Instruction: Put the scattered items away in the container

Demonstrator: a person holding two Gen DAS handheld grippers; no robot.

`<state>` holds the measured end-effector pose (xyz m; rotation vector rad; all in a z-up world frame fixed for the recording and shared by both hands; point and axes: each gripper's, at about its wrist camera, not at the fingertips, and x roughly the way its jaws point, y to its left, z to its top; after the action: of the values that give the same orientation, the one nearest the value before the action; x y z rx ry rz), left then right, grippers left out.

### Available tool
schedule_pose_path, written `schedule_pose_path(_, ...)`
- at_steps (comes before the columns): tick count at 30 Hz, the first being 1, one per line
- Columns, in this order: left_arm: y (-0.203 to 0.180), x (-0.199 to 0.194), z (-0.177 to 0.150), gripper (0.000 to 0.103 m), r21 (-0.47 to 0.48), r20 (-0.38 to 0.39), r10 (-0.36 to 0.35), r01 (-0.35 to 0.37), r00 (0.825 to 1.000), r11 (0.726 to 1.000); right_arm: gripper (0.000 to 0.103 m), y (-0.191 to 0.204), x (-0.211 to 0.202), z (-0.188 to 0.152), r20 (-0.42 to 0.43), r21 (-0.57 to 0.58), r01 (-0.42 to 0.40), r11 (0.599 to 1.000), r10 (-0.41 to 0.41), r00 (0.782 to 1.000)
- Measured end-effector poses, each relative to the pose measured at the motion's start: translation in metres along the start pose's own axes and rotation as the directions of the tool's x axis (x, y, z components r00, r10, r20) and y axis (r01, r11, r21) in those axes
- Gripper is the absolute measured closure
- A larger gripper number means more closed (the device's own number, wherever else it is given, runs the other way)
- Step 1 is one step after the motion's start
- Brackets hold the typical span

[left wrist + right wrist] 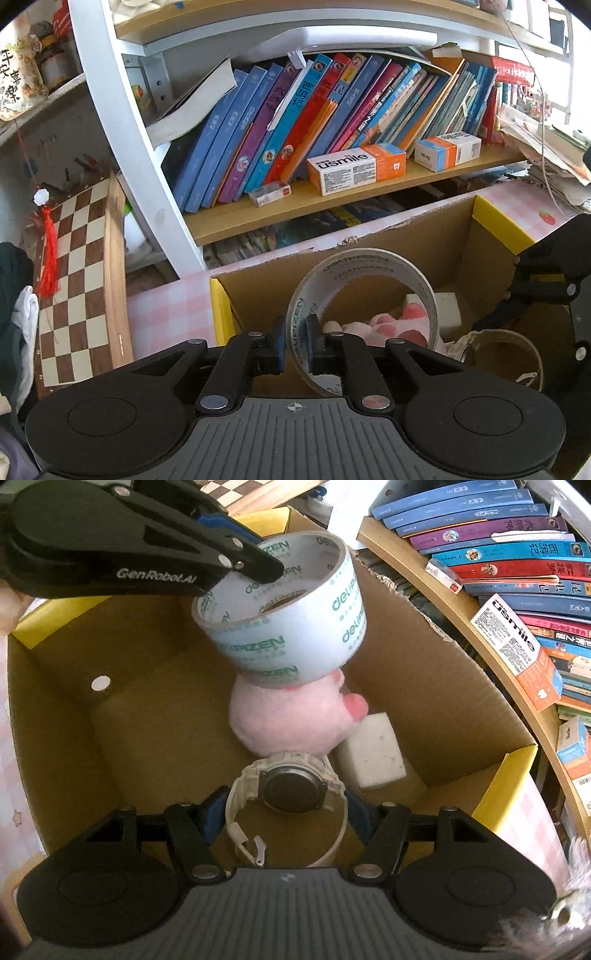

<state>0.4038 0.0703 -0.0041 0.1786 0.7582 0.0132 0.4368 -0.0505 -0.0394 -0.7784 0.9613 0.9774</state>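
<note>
My left gripper (297, 343) is shut on the wall of a roll of clear tape (360, 273) with green print and holds it above the open cardboard box (406, 236). The tape also shows in the right wrist view (295, 635), with the left gripper (258, 566) pinching its rim. My right gripper (286, 812) is shut on a white wristwatch (291, 786) and holds it low inside the box (140, 720). A pink plush toy (291, 716) and a white sponge block (373, 753) lie on the box floor.
A bookshelf (295, 218) with leaning books and small cartons stands just behind the box. A chessboard (81, 273) leans at the left. The box stands on a pink checked cloth (166, 310).
</note>
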Motion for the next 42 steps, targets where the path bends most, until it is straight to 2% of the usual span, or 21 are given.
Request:
schedule_pose_path(2,0.0,-0.002,0.0,0.088,0.003,0.006,0.012,-0.012,1.0,1.0,0.031,0.001,-0.002,0.0,0.012,0.007,0.0,1.0,0.0,1.0)
schedule_pose_path(3,-0.001,-0.003,0.001,0.082,0.004,0.008,0.017,-0.017,1.0,1.0,0.025,0.0,-0.003,0.0,0.019,0.01,-0.001,1.0,0.001,1.0)
schedule_pose_path(5,-0.002,-0.008,0.0,0.068,0.008,0.025,0.034,-0.034,0.999,0.999,0.021,0.0,-0.005,0.0,0.034,0.008,-0.007,1.0,0.007,0.999)
schedule_pose_path(9,-0.003,-0.024,0.001,0.039,0.017,0.075,0.061,-0.062,0.995,0.998,0.02,-0.001,-0.009,0.0,0.059,0.021,-0.011,1.0,0.01,0.998)
schedule_pose_path(12,-0.003,-0.038,0.002,0.032,0.022,0.111,0.071,-0.074,0.991,0.997,0.015,-0.001,-0.015,0.0,0.075,0.038,-0.012,0.999,0.009,0.997)
schedule_pose_path(21,-0.005,-0.08,-0.003,0.023,0.017,0.168,0.082,-0.086,0.982,0.996,0.014,-0.003,-0.039,-0.006,0.126,0.068,0.01,0.998,-0.019,0.992)
schedule_pose_path(36,-0.012,-0.134,-0.032,0.019,-0.014,0.195,0.083,-0.082,0.977,0.997,0.013,0.012,-0.076,-0.028,0.178,0.092,0.049,0.995,-0.065,0.982)
schedule_pose_path(42,-0.014,-0.159,-0.048,0.017,-0.039,0.217,0.078,-0.072,0.973,0.997,0.012,0.026,-0.104,-0.039,0.277,0.126,0.082,0.989,-0.115,0.954)
